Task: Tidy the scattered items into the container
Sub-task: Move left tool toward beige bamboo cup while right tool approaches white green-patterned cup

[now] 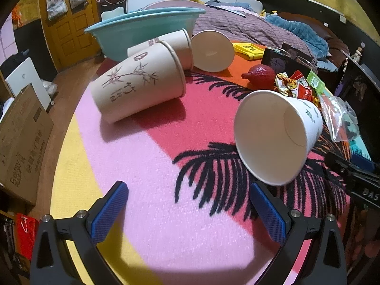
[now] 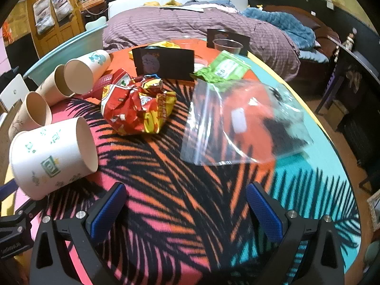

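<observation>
Palm-print cloth [image 1: 147,166] over a round table, curved edge near at left and running round at right in the right wrist view; bare pink stretch open ahead of left gripper [image 1: 188,210], bare black-and-orange stretch open ahead of right gripper [image 2: 186,210].

Left gripper: tilted steeply down at the cloth, jaws spread wide, nothing between the blue pads [image 1: 108,213].
Right gripper: likewise tilted down, jaws wide apart, empty.

Teal basin [image 1: 140,29]: far left edge of table, beyond the cups.
Bamboo-print cup [image 1: 137,87]: on its side, long axis roughly left to right, mouth to the right; second tan cup [image 1: 166,45] close behind it.
White cup [image 1: 212,51]: on its side, mouth toward the camera.
Printed cup [image 1: 277,137]: on its side just ahead of left gripper's right finger, mouth toward the camera, base pointing away to the right.
Crumpled snack bag [image 2: 137,105]: mid-table.
Clear zip bag [image 2: 237,123]: right of it, lying flat.
Green packet [image 2: 223,68]: behind the zip bag.
</observation>
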`<state>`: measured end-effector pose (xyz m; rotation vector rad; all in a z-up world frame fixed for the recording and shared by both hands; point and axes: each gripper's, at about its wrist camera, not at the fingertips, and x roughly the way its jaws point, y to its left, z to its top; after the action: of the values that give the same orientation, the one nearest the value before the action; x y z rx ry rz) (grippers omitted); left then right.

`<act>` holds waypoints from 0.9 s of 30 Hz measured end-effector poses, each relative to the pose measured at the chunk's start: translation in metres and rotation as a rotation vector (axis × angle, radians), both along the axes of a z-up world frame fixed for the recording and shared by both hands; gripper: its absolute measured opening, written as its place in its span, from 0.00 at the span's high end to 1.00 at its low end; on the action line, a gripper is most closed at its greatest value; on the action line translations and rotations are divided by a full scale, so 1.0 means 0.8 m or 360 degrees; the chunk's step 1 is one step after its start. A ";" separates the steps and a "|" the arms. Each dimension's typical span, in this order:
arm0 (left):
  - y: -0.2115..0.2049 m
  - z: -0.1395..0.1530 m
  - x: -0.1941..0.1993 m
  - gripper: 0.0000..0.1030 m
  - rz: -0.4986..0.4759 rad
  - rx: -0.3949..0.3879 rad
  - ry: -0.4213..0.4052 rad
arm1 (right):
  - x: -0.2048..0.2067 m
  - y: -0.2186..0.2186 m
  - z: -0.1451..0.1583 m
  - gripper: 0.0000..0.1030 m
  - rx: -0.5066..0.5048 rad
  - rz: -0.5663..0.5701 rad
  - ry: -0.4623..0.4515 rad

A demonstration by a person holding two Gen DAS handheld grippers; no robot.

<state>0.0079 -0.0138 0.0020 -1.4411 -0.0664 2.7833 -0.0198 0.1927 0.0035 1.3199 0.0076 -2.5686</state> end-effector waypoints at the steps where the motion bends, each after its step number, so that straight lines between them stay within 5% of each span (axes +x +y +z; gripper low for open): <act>1: 0.012 0.000 0.008 0.00 -0.0006 -0.0010 0.0014 | 0.005 0.005 0.004 0.00 -0.0015 -0.0019 0.0012; 7: 0.014 0.034 0.036 0.00 -0.0064 -0.0048 0.0183 | 0.055 0.022 0.047 0.00 -0.0049 -0.0020 0.0255; 13: 0.006 0.079 0.085 0.00 -0.0080 -0.0202 0.0538 | 0.107 0.028 0.081 0.00 -0.0217 0.0042 0.0461; 19: -0.011 0.087 0.033 0.00 -0.0143 -0.0123 0.0508 | 0.101 -0.008 0.078 0.00 -0.0271 0.0180 0.0447; 24: -0.002 0.103 0.011 0.00 -0.0215 -0.0248 0.0558 | 0.064 -0.036 0.079 0.00 -0.0275 0.0314 0.0433; 27: -0.002 0.104 -0.015 0.00 -0.0204 -0.0284 0.0478 | 0.040 -0.047 0.086 0.00 -0.0318 0.0394 0.0369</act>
<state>-0.0042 -0.0153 0.0849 -0.9941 0.2718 2.9208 0.0125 0.1548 0.0727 0.8862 -0.0398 -2.4226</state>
